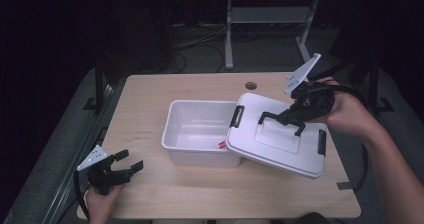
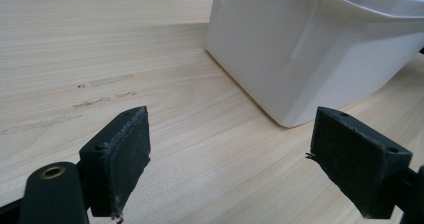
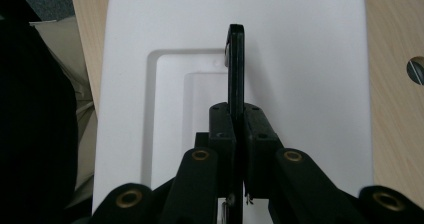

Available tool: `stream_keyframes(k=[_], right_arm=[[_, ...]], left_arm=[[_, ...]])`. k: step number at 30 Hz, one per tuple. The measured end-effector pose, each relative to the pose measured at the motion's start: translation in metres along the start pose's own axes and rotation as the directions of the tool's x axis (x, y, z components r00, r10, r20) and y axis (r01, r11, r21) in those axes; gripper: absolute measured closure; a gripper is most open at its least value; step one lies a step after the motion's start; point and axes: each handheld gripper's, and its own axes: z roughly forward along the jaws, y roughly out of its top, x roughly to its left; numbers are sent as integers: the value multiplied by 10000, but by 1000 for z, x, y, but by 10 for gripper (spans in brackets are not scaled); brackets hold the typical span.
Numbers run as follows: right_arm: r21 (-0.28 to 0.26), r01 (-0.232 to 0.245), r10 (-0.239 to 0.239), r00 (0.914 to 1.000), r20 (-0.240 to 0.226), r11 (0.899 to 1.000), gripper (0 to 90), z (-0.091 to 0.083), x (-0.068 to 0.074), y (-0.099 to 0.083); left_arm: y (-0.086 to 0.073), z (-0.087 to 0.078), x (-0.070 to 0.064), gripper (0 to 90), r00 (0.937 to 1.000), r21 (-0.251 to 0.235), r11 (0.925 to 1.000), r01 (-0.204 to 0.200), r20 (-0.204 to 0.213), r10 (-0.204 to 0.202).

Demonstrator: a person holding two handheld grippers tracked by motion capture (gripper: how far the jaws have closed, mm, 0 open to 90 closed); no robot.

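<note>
Wooden table carries a white plastic bin, open on its left part, w/ a small red item on the floor inside — too small to identify. White lid sits tilted across the bin's right end: left edge up over the rim, right side overhanging toward the table. Black latch on the lid's left edge, another latch at the right.

Step in hand, as I read it: lid being carried by its black handle, either coming off or going on — can't tell which. To do it well: keep the lid level so it doesn't swing on the handle, lift enough that the low edge clears the rim, move slow, and don't drag the bin along w/ it. If closing, square the lid over the rim before lowering.

Right gripper — jaws pinched tight on the thin handle bar, which runs up between the pads in the right gripper view; grip looks centred.

Left gripper — jaws spread wide, nothing between them, low over bare table just beside the bin's near corner, not touching it. It could steady the bin wall.
</note>
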Motion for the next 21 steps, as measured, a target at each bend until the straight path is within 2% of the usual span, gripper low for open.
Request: stream_keyframes(k=[7, 21], right_arm=[[-82, 195, -195, 9997, -110, 9998, 847, 5, -1, 17], [128, 508, -504, 9983, -294, 9986, 847, 17, -3, 45]], left_arm=[[0, 0, 0, 153, 10000, 5, 10000, -12, -1, 12], [1, 2, -2, 153, 9999, 133, 9998, -164, -29, 164]])
